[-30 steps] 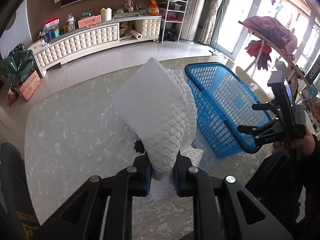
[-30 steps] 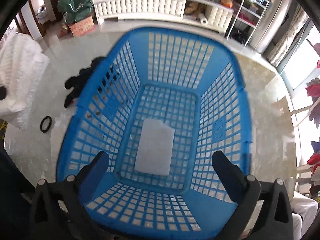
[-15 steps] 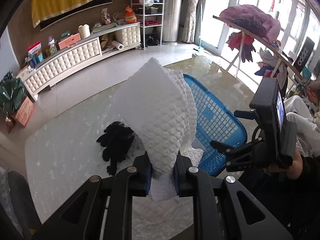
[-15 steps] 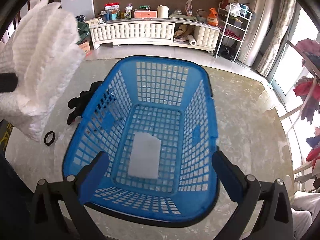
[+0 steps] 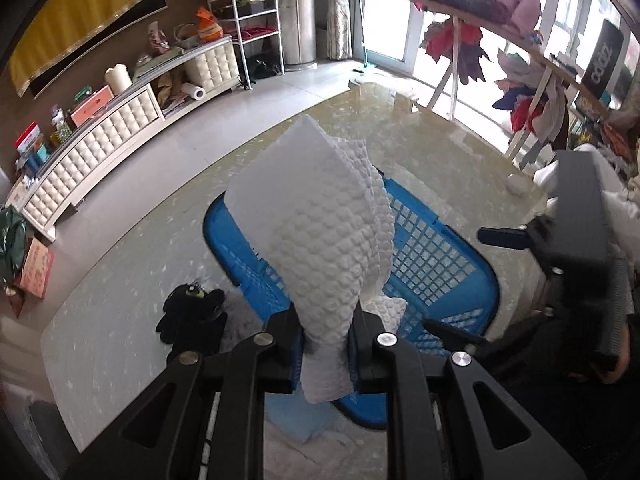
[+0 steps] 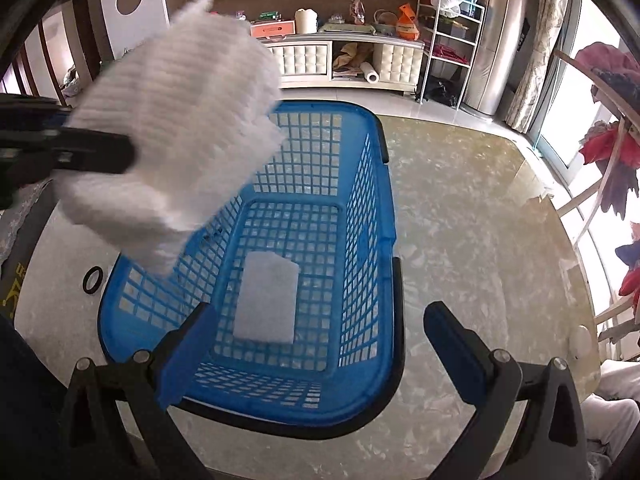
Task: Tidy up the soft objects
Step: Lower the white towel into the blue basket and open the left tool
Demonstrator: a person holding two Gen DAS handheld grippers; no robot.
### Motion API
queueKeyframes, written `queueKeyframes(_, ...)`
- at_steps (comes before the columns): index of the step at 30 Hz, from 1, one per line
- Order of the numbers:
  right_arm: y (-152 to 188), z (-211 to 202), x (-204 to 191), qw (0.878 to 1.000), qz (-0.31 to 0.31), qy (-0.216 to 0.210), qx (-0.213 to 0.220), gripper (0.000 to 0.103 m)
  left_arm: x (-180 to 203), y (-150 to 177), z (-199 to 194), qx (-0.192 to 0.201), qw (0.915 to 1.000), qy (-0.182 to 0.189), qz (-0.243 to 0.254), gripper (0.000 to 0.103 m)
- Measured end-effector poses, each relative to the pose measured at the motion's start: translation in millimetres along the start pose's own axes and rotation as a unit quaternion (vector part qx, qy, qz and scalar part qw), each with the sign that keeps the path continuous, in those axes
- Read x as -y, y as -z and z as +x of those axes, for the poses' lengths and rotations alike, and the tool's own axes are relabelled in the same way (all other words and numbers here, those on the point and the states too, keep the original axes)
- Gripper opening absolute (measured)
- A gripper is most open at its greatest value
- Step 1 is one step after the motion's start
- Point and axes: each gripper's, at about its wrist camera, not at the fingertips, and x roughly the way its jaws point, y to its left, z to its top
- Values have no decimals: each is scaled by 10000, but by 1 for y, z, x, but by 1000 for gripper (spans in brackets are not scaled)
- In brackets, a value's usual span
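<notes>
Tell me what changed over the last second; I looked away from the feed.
The left gripper carried the white textured cloth from beside the blue basket to above its left rim. No grip changed: left stays shut on the cloth, right gripper stays open. The white pad still lies in the basket.

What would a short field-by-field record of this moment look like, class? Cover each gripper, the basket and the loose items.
left gripper: jaws shut on the white textured cloth, held above the basket
right gripper: jaws open, holding nothing
blue basket: on the marble table, one flat white pad inside
black glove: on the table beside the basket
black ring: on the table, outside the basket
</notes>
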Motion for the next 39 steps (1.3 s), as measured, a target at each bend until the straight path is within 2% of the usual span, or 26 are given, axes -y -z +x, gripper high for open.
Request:
queueKeyframes(5, 0, 7, 1, 10000, 15, 16, 14, 103, -1, -9, 28, -111, 9999, 64, 113, 16)
queueKeyframes(11, 1, 13, 4, 9999, 87, -21, -103, 103, -5, -15, 58, -223, 9985, 89, 498, 16)
queueKeyframes(15, -2, 19, 8, 9997, 149, 48, -204, 103, -9, -20, 77, -342, 9961, 157, 798, 16)
queueKeyframes(21, -4, 20, 11, 9995, 209, 68, -231, 103, -10, -25, 104, -528, 9910, 31, 1232, 16)
queueKeyframes(25, -4, 24, 13, 9992, 229, 111, -294, 103, -14, -26, 118, -668, 9879, -35, 1399, 16)
queueKeyframes(28, -5, 26, 15, 9991, 267, 107, -327, 103, -14, -25, 123, -687, 9861, 103, 1509, 17)
queueKeyframes(33, -5, 29, 16, 9990, 259, 100, -363, 103, -15, -30, 133, -731, 9837, -23, 1641, 18)
queueKeyframes(36, -5, 29, 16, 9990, 252, 97, -367, 103, -16, -36, 135, -737, 9831, -60, 1675, 21)
queueKeyframes(37, -5, 29, 17, 9989, 258, 95, -366, 103, -15, -37, 135, -752, 9829, -103, 1675, 24)
queueKeyframes(38, -5, 29, 17, 9989, 267, 92, -370, 103, -13, -36, 136, -752, 9827, -146, 1689, 34)
queueKeyframes(39, -5, 29, 18, 9989, 275, 77, -364, 103, -13, -36, 136, -741, 9824, -195, 1700, 38)
